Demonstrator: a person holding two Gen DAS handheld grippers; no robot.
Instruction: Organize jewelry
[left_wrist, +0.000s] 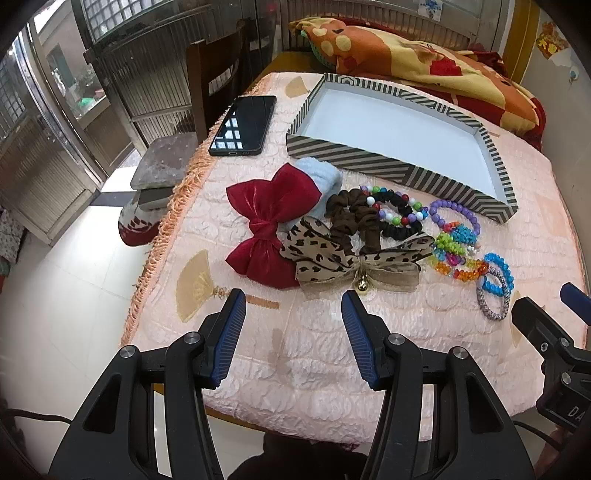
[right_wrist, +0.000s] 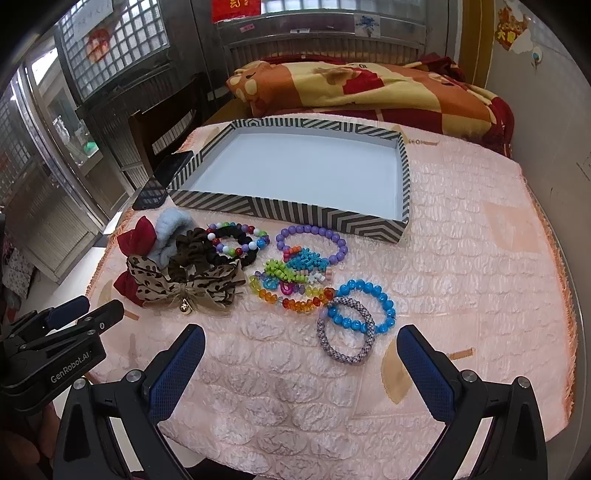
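Both the left gripper (left_wrist: 293, 306) and right gripper (right_wrist: 301, 341) hover spread and empty at the table's near edge. Beaded bracelets (right_wrist: 306, 273) and hair bows (left_wrist: 280, 229) lie mid-table on the pink quilted tablecloth (right_wrist: 461, 258), beyond the fingertips. A striped tray (right_wrist: 288, 208) sits behind them toward the far edge.

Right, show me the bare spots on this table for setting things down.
Free: the white floor of the striped cardboard tray; the pink quilted cloth right of the tray; the near strip before both grippers' fingers. Crowded: the row from red satin bow to blue bead bracelet.
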